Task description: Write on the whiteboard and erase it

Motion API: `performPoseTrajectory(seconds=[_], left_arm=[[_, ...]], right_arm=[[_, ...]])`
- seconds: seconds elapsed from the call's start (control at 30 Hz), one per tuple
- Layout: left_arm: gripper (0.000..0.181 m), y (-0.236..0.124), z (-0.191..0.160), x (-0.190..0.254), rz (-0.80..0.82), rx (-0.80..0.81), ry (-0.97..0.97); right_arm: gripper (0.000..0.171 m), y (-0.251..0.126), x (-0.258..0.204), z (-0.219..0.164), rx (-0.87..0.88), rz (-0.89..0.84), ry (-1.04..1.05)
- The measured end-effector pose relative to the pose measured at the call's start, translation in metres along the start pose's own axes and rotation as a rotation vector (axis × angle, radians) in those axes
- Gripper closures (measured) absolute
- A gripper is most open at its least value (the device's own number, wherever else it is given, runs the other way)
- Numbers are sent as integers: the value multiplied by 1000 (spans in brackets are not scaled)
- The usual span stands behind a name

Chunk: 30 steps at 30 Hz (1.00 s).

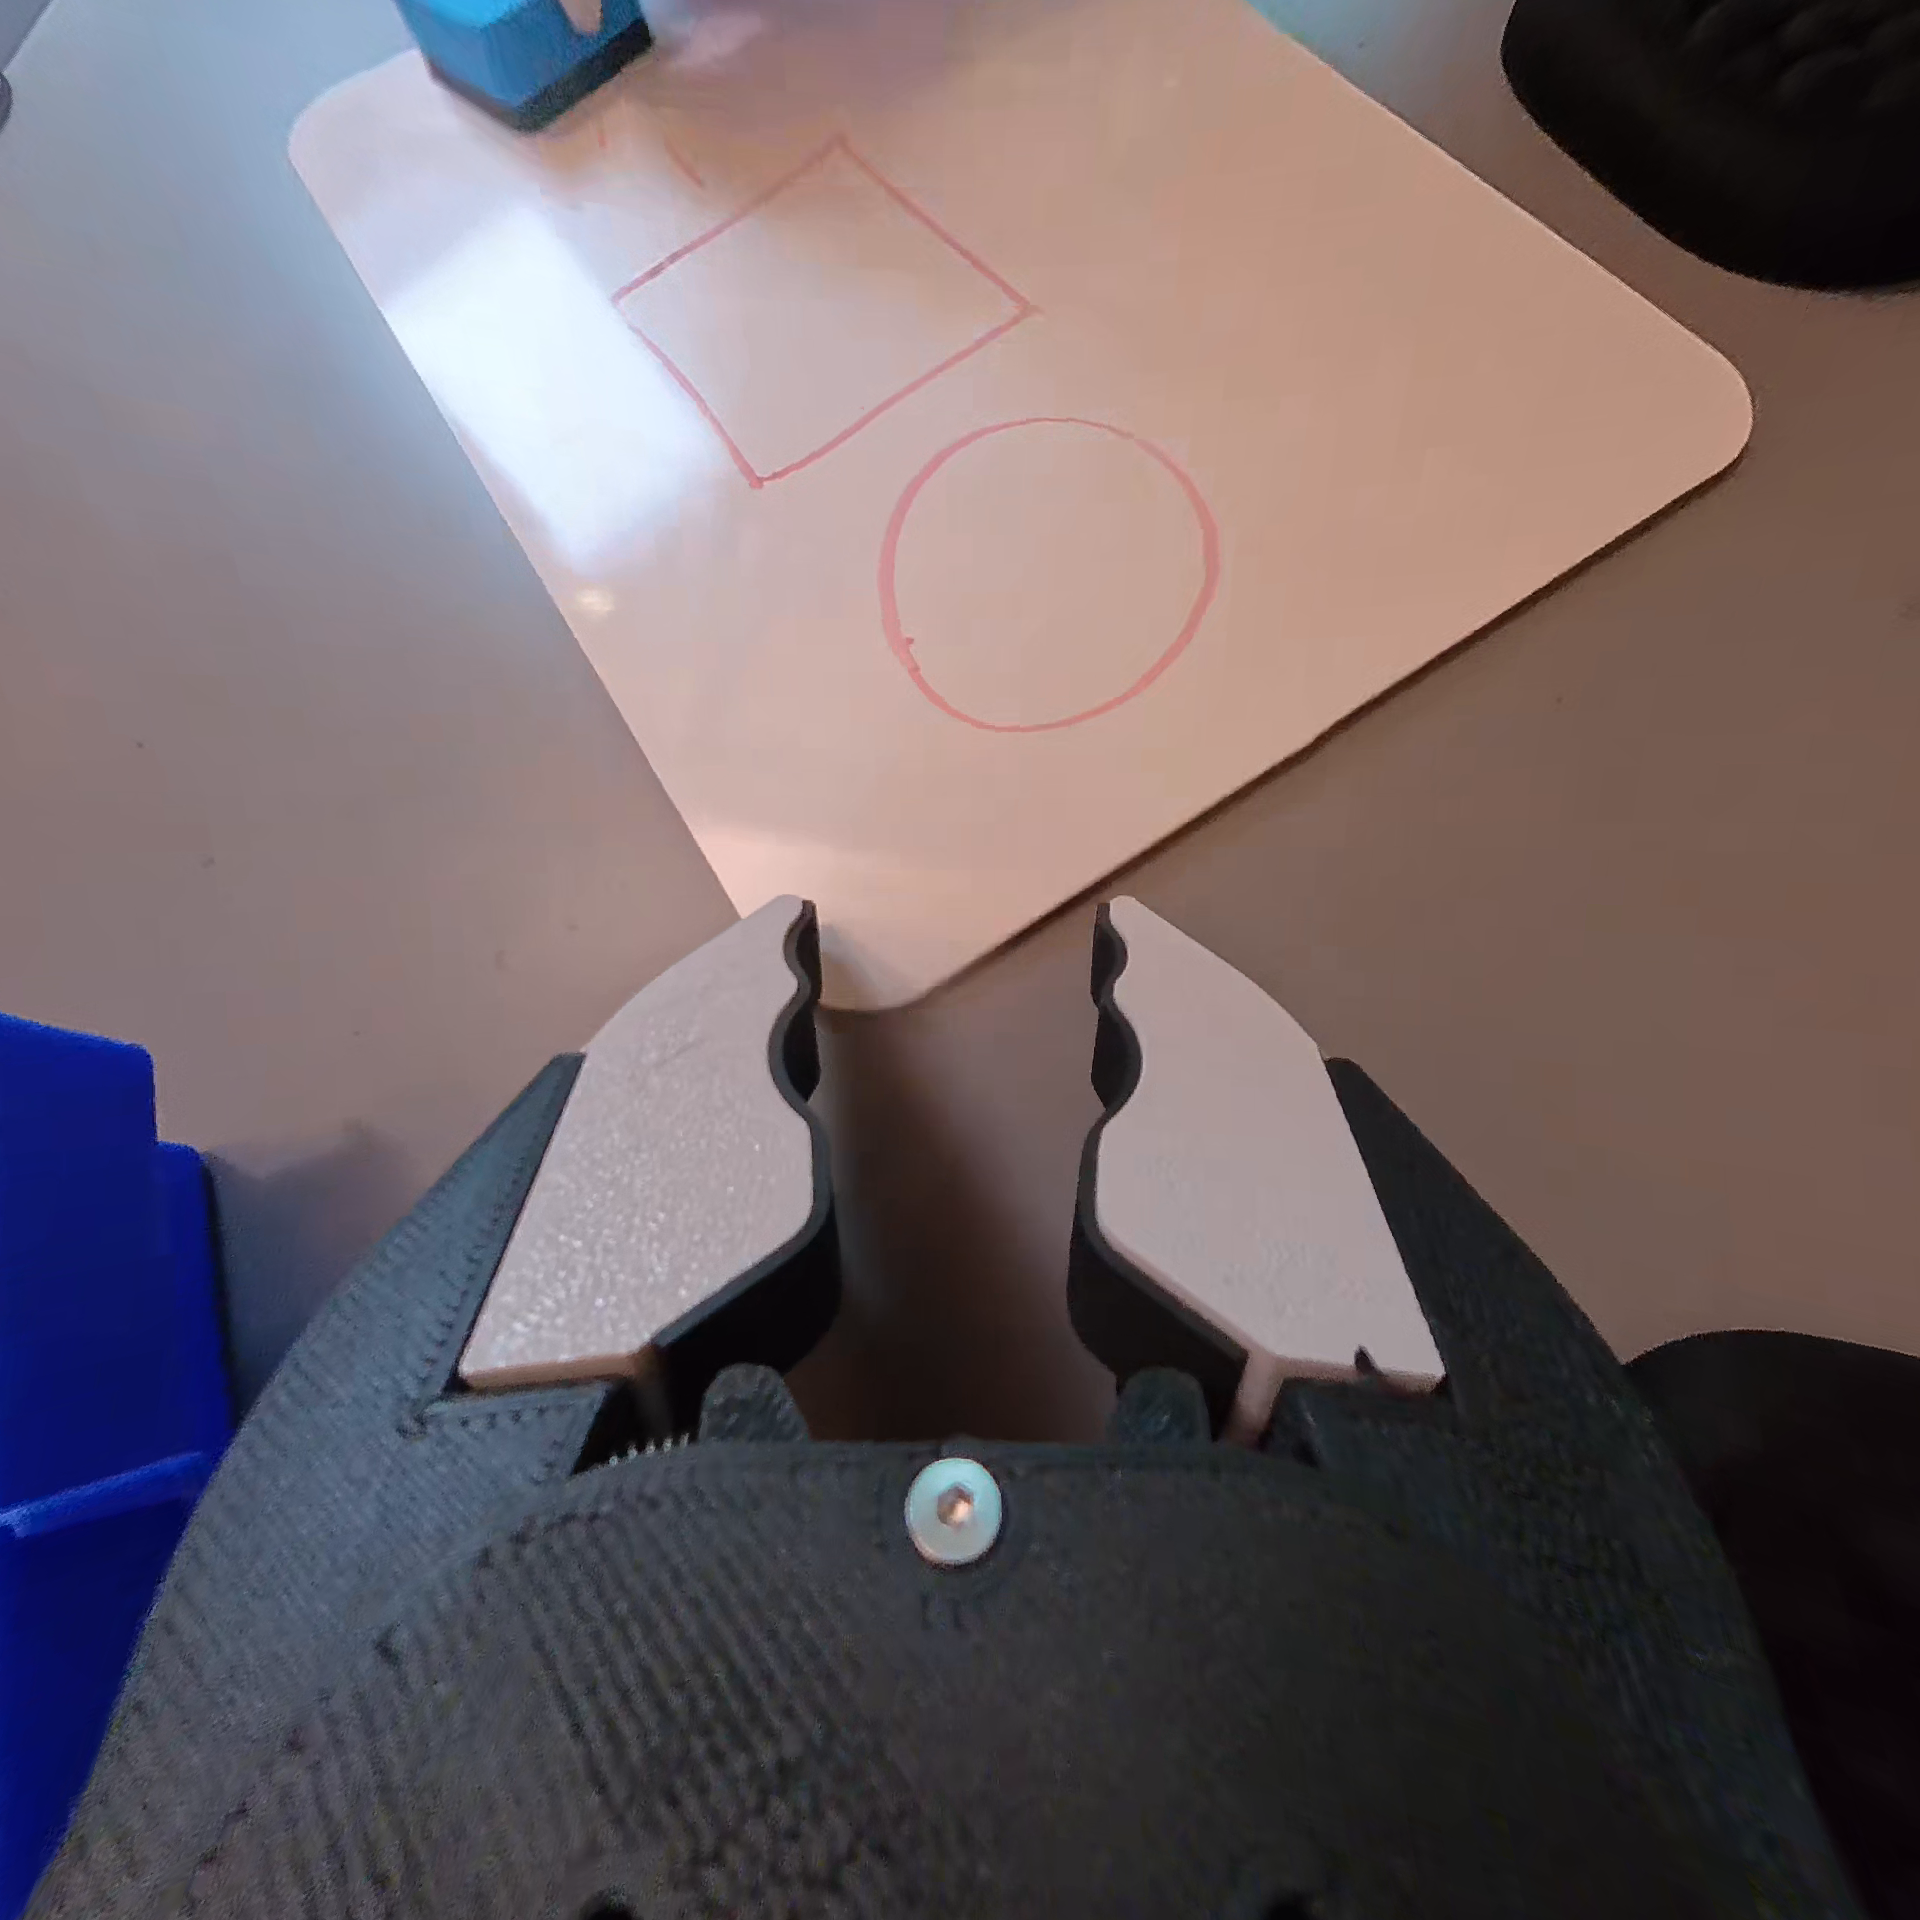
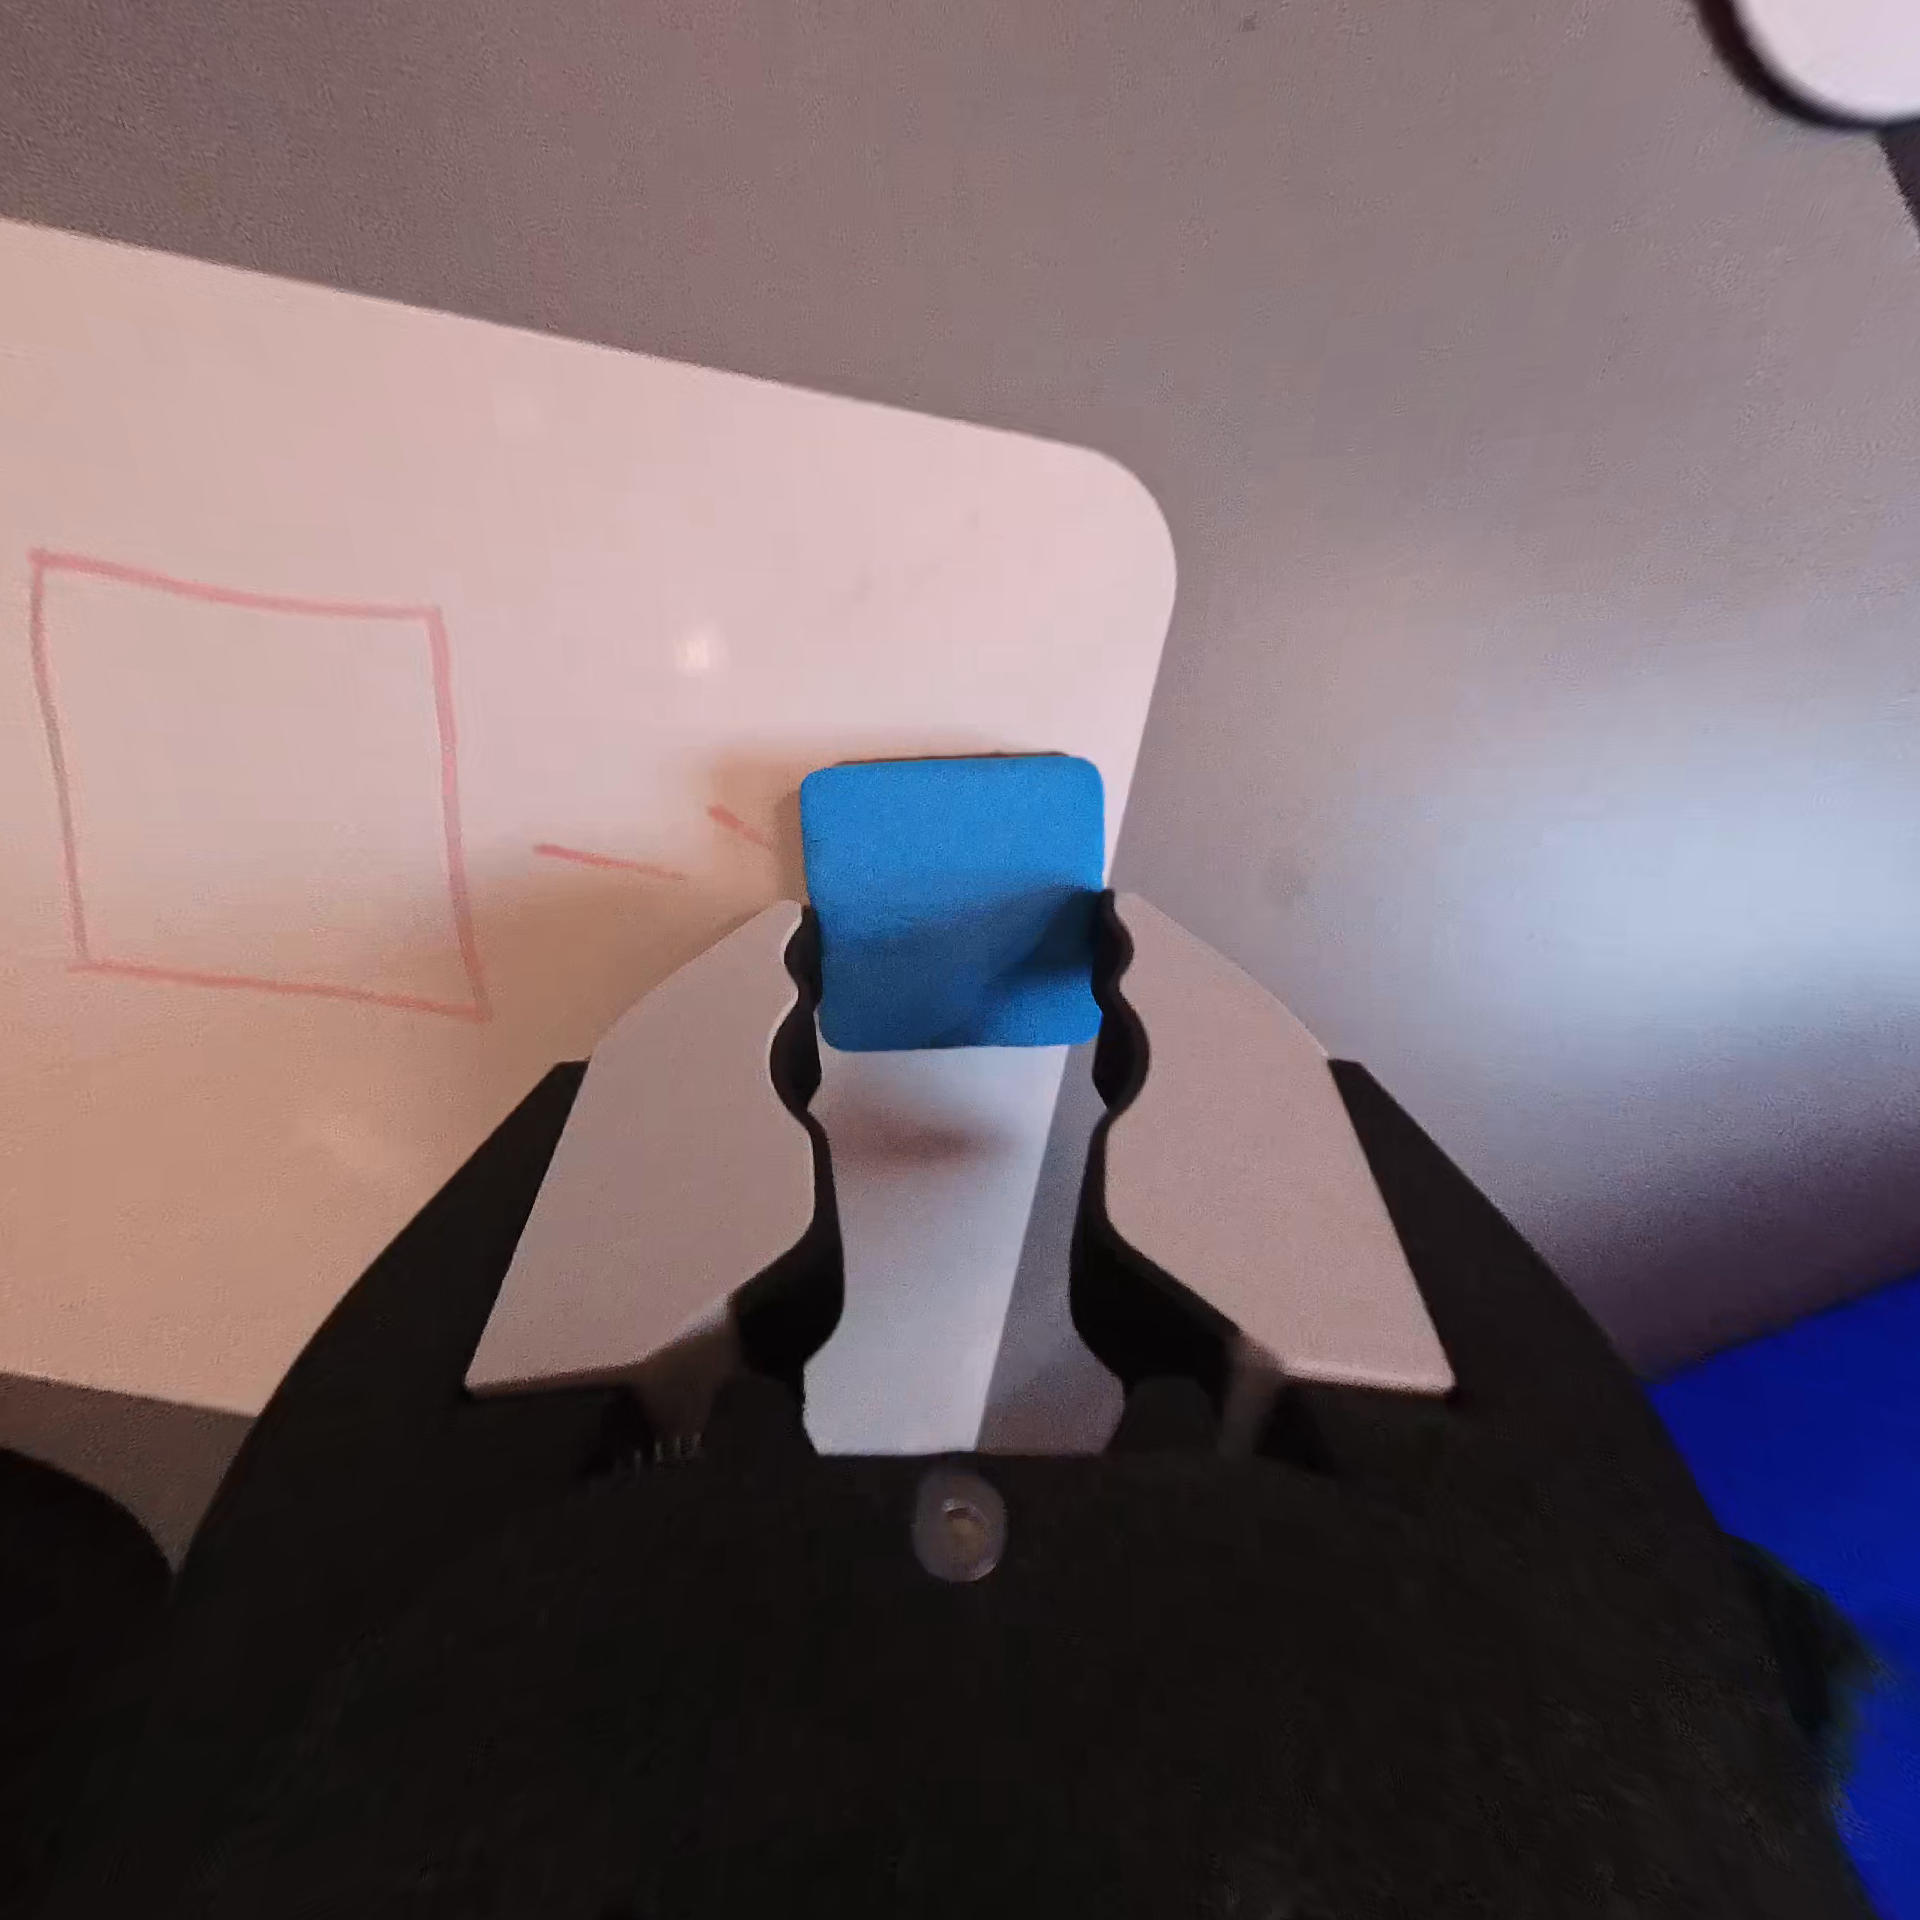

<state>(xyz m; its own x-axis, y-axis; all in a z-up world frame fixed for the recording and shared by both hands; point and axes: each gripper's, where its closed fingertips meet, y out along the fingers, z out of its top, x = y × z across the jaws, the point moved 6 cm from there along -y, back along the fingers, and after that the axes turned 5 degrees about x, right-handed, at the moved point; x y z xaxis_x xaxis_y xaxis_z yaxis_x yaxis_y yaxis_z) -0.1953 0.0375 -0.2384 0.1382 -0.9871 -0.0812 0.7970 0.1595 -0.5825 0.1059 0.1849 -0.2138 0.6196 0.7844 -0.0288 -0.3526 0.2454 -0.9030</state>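
While the left gripper [image 1: 956,951] hangs spread and empty over the glossy round-cornered whiteboard [image 1: 1351,436] with its red square [image 1: 821,312] and circle [image 1: 1049,574], the right gripper [image 2: 951,940] squeezes a blue foam eraser [image 2: 951,862] against the board's corner.

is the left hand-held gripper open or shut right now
Open. The left hand-held gripper has a clear gap between its fingertips, nothing held, only the table and whiteboard corner visible between them.
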Motion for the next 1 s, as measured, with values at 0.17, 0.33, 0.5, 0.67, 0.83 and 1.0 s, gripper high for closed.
performPoseTrajectory(seconds=[0.17, 0.33, 0.5, 0.67, 0.83, 1.0], left_arm=[[129, 0, 0, 1, -5, 4, -2], [130, 0, 0, 1, -2, 13, -1], [128, 0, 0, 1, -7, 19, -6], [129, 0, 0, 1, -8, 18, -2], [126, 0, 1, 3, -8, 30, -4], [127, -1, 1, 9, -22, 35, 7]], right_arm=[[120, 0, -91, -4, -34, 187, -259], [121, -3, 1, -4, -34, 16, -9], [120, 9, -88, 14, -14, 166, -245], [120, -9, -54, -17, -94, 50, -168], [120, 10, -86, 17, -28, 128, -250], [120, -6, -160, -17, -75, 217, -423]])
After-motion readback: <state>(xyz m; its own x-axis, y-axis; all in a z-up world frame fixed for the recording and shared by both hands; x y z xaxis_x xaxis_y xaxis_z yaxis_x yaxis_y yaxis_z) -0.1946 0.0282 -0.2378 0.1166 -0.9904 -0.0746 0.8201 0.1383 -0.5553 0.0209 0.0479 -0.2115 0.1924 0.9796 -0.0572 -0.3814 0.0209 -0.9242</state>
